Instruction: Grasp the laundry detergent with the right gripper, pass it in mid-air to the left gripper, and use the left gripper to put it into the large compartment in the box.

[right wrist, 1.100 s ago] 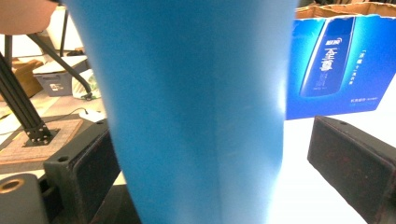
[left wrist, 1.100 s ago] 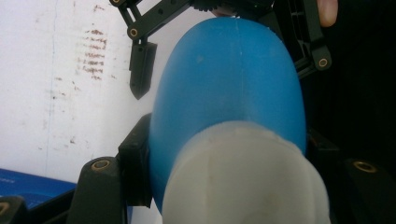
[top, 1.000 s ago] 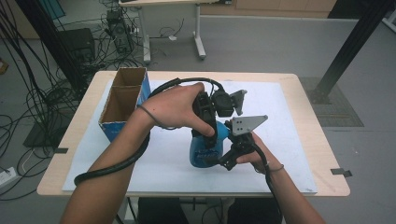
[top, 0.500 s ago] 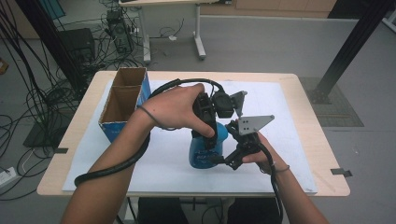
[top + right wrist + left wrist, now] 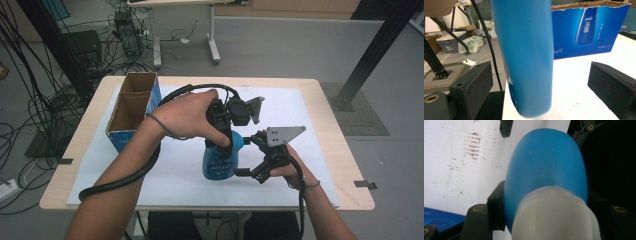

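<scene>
Bottle [image 5: 222, 159] lifted, not yet boxed.
Left tongs [image 5: 220, 131] clenched on its neck; right tongs [image 5: 243, 171] spread wide around body; carton [image 5: 131, 111] waiting.

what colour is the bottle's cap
White, on a blue bottle; the cap shows best in the left gripper view.

Even, soft indoor light falls from overhead; shadows on the white sheet [image 5: 310, 115] beside the blue bottle [image 5: 220, 162] are faint. The high view is slightly soft. Up close, the bottle and its pale cap [image 5: 556, 217] blur; the sheet glares white.
</scene>
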The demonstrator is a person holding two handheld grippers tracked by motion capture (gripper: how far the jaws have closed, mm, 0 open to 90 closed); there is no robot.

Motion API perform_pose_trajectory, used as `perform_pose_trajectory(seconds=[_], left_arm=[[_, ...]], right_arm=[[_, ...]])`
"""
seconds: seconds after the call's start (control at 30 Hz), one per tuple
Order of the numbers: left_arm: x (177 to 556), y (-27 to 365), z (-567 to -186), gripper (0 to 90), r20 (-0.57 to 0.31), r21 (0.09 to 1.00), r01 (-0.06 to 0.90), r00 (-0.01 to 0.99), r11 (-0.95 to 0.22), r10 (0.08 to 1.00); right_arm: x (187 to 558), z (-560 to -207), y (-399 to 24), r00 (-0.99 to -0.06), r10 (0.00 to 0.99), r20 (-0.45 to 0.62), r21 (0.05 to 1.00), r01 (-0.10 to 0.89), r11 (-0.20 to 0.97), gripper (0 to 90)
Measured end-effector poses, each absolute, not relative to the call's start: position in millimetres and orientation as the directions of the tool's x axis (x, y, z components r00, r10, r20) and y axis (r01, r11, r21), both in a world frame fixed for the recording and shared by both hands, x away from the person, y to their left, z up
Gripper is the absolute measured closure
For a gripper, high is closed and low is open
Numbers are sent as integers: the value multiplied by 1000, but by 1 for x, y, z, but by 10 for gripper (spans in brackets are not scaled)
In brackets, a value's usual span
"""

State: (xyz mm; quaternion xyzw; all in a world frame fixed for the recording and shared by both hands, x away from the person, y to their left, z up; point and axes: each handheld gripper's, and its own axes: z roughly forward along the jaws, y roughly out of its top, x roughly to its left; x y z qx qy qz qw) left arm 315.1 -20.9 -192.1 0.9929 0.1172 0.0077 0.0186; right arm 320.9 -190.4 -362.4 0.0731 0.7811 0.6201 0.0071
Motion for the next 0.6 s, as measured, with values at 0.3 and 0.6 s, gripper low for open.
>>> perform_pose_trajectory(seconds=[0.3,0.6], left_arm=[[316,-18,-192,372,14,46,244,969,-969,245],[319,-14,-192,372,10,45,256,967,-966,256]], right_arm=[[321,-364,-208,-984,157,80,971,113,211,59],[323,-366,-221,-978,190,83,970,123,208,59]])
